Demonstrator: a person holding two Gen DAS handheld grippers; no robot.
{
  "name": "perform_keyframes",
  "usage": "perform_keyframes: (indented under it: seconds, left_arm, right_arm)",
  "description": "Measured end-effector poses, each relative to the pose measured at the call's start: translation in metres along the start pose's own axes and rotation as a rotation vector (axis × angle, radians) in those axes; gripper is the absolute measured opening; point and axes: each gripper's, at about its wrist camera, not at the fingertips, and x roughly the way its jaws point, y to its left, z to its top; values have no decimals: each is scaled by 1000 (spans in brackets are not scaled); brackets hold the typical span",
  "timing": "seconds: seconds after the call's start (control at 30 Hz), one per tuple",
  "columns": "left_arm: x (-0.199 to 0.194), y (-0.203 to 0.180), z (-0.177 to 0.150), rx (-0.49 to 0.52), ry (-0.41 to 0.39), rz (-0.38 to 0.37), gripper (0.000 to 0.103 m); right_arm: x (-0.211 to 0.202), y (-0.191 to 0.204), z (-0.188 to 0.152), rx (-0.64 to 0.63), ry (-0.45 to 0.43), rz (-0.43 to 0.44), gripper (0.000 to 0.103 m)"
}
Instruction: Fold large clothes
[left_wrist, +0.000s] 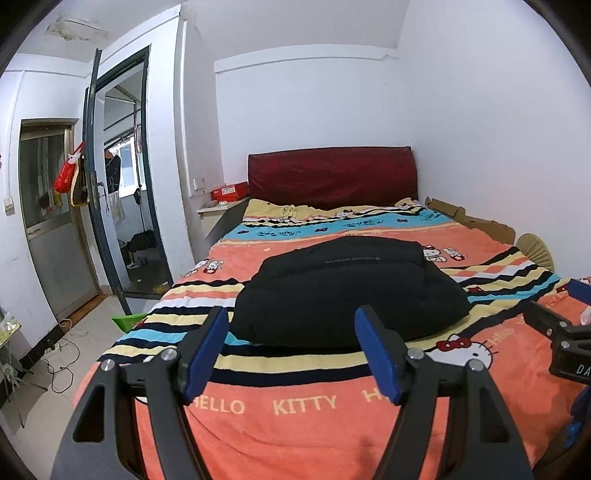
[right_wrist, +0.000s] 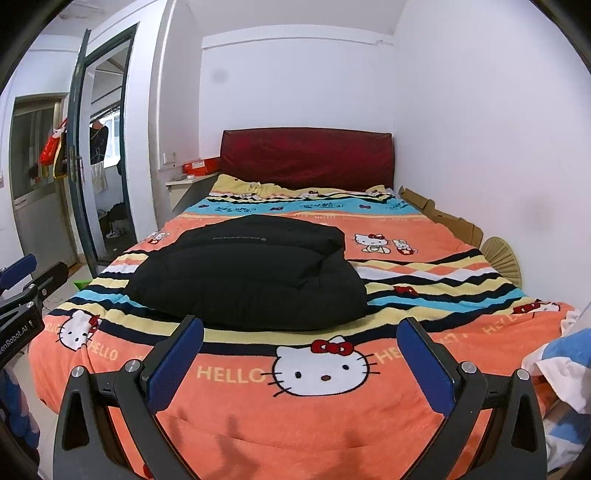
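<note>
A black padded jacket (left_wrist: 351, 288) lies folded into a thick bundle in the middle of the bed, on an orange Hello Kitty blanket (left_wrist: 303, 424). It also shows in the right wrist view (right_wrist: 247, 273). My left gripper (left_wrist: 291, 317) is open and empty, held above the blanket just short of the jacket's near edge. My right gripper (right_wrist: 301, 328) is open and empty, also above the blanket, near the jacket's front edge. Each gripper shows at the edge of the other's view.
A dark red headboard (left_wrist: 332, 177) stands at the far end against the wall. Flattened cardboard (left_wrist: 476, 221) and a straw fan (left_wrist: 535, 251) lie along the right wall. An open door (left_wrist: 99, 184) and cables on the floor (left_wrist: 59, 354) are at the left. Striped cloth (right_wrist: 565, 362) lies at right.
</note>
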Motion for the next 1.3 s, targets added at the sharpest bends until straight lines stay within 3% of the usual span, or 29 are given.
perform_keyframes:
  seconds: [0.5, 1.3]
  left_arm:
    - [15, 17, -18, -53, 30, 27, 70]
    - [29, 12, -39, 1, 93, -1, 69]
  right_arm:
    - [12, -6, -9, 7, 38, -9, 102]
    - [17, -17, -10, 8, 31, -27, 103]
